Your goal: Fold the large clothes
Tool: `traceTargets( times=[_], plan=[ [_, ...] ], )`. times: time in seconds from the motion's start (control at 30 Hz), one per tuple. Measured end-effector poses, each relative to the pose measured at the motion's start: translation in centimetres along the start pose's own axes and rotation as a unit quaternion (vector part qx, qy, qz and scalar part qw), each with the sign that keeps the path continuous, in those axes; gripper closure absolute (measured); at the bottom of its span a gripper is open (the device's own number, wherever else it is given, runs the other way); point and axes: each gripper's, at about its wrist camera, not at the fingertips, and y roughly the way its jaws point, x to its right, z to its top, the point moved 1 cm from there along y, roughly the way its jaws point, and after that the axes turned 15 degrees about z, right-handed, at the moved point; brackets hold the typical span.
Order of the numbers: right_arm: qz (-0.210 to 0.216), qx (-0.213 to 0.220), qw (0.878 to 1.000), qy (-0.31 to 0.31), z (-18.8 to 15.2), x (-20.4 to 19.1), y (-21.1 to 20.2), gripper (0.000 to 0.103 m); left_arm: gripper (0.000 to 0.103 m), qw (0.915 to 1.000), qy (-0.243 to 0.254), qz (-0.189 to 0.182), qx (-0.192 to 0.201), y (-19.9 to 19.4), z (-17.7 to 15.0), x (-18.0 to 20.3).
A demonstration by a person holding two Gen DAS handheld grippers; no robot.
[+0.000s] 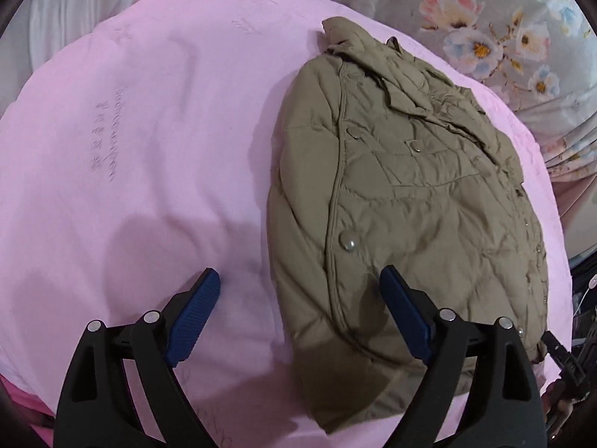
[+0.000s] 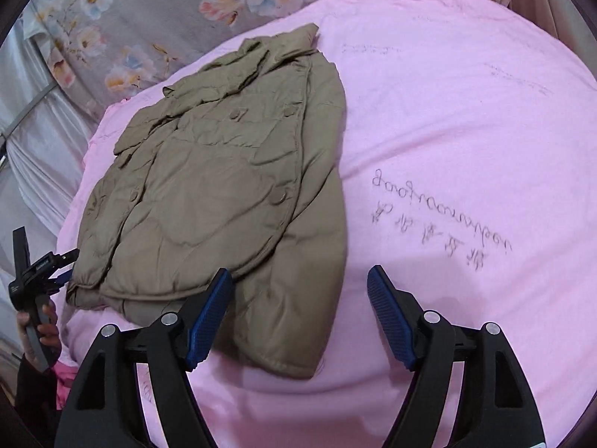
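While both grippers hang above the pink sheet [image 1: 149,149] with nothing in them, the khaki padded jacket [image 1: 403,194] lies flat and partly folded on it, collar toward the far edge by the floral bedding [image 1: 503,37] and hem toward the near edge. The left gripper [image 1: 298,298] has its blue pads spread wide over the jacket's near corner, touching no cloth; the right gripper [image 2: 298,298] is likewise wide apart, one pad over the hem, the other over bare sheet. In the right wrist view the left gripper [image 2: 59,261] and the hand holding it [image 2: 41,332] sit just beside the jacket's other near corner.

The jacket looks already narrowed lengthwise, one side laid over the front, so the step in hand is probably the crosswise fold, hem up to collar. To do it well, each gripper should take a hem corner through all layers, since puffy fill tends to slip and spring back. Both corners should rise together, travel evenly toward the collar, and land with edges matched, then get pressed flat.

No containers are in view; nothing holds the jacket but the sheet.
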Motion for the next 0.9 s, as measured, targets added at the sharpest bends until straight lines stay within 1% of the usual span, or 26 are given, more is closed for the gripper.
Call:
traceTargets(
  times=[0.03,0.07,0.1,0.13,0.17,0.23,0.27,0.3,0.33,0.37,0.4,0.43,0.47,0.5,0.6,0.7,0.77,0.83,0.87,0.9],
  plan=[
    [0.010,0.000,1.000,0.001,-0.3,-0.3,0.1,0.029,0.018,0.9999,-0.008,-0.008,-0.001,-0.2,-0.2,0.0],
    [0.022,-0.001,1.000,0.003,-0.4,-0.6,0.3,0.029,0.018,0.9995,-0.019,-0.025,-0.003,-0.5,-0.5,0.0],
    [0.043,-0.001,0.999,0.006,-0.7,-1.0,0.6,0.028,0.018,0.9987,-0.024,-0.044,-0.008,-0.7,-0.8,0.0],
    [0.050,0.001,0.999,0.007,-0.9,-1.2,0.7,0.028,0.018,0.9973,-0.028,-0.066,-0.016,-0.7,-0.9,0.1],
    [0.050,0.006,0.999,0.005,-1.2,-1.4,0.9,0.028,0.019,0.9953,-0.031,-0.089,-0.022,-0.8,-1.2,0.3],
    [0.043,0.016,0.999,-0.001,-1.4,-1.8,1.0,0.031,0.028,0.9935,-0.029,-0.107,-0.028,-0.8,-1.4,0.9],
    [0.043,0.020,0.999,0.000,-1.5,-1.8,1.0,0.038,0.034,0.9944,-0.024,-0.100,-0.024,-0.9,-1.6,1.2],
    [0.047,0.024,0.999,0.005,-1.5,-1.7,1.0,0.054,0.043,0.9951,-0.020,-0.094,-0.019,-1.1,-1.7,1.4],
    [0.057,0.025,0.998,0.014,-1.4,-1.4,1.0,0.062,0.050,0.9956,-0.014,-0.091,-0.016,-1.2,-1.8,1.6],
    [0.072,0.028,0.997,0.027,-1.3,-1.2,1.0,0.069,0.064,0.9959,-0.011,-0.088,-0.015,-1.3,-1.8,1.7],
    [0.083,0.036,0.995,0.037,-1.3,-0.9,0.9,0.075,0.074,0.9960,-0.010,-0.088,-0.014,-1.5,-1.7,1.7],
    [0.091,0.042,0.994,0.041,-1.2,-1.0,0.7,0.078,0.079,0.9960,-0.011,-0.088,-0.011,-1.7,-1.7,1.6],
    [0.094,0.048,0.994,0.036,-1.2,-1.3,0.5,0.083,0.087,0.9960,-0.011,-0.089,-0.005,-2.1,-1.5,1.6],
    [0.095,0.056,0.994,0.028,-1.1,-1.6,0.1,0.085,0.091,0.9958,-0.010,-0.091,0.001,-2.5,-1.4,1.4],
    [0.121,0.093,0.988,0.001,-0.7,-2.9,-2.1,0.090,0.095,0.9948,-0.007,-0.096,0.033,-4.9,-0.7,1.0],
    [0.154,0.142,0.977,-0.033,-0.1,-4.4,-5.8,0.092,0.096,0.9905,-0.006,-0.115,0.074,-8.8,-0.2,0.6],
    [0.171,0.176,0.967,-0.066,0.3,-5.9,-8.7,0.093,0.096,0.9859,-0.004,-0.126,0.109,-11.9,0.2,0.1],
    [0.184,0.206,0.956,-0.097,0.8,-7.6,-11.4,0.093,0.096,0.9796,-0.005,-0.138,0.146,-15.2,0.5,-0.5],
    [0.187,0.217,0.952,-0.111,1.1,-8.2,-12.5,0.093,0.096,0.9751,-0.006,-0.145,0.168,-17.2,0.6,-0.9],
    [0.188,0.234,0.945,-0.127,1.4,-9.1,-13.9,0.093,0.096,0.9723,-0.007,-0.149,0.180,-18.4,0.6,-1.2]
  ],
)
